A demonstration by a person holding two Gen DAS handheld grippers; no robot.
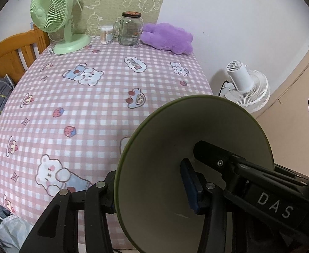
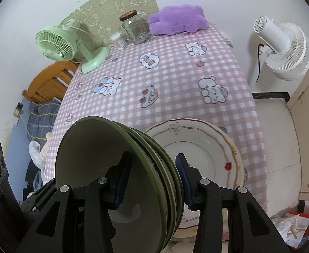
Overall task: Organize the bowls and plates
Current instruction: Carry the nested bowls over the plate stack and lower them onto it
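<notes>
My left gripper [image 1: 150, 189] is shut on the rim of one olive-green bowl [image 1: 175, 137] with a pale inside, held on edge above the table's near right corner. The other gripper's fingers [image 1: 217, 158] reach into this bowl. My right gripper [image 2: 152, 179] is shut on a nested stack of green bowls [image 2: 95, 147], tilted on edge. Behind and below the stack, a white plate [image 2: 198, 147] with a red line rim and small flowers lies on the pink checked tablecloth [image 2: 165, 80] at the near edge.
At the table's far end stand a green desk fan [image 1: 55, 19], a glass jar [image 1: 131, 29], a cotton-swab tub [image 1: 107, 34] and a purple plush toy [image 1: 169, 37]. A white floor fan [image 2: 281, 44] stands right of the table. A wooden bed [image 1: 13, 52] lies left.
</notes>
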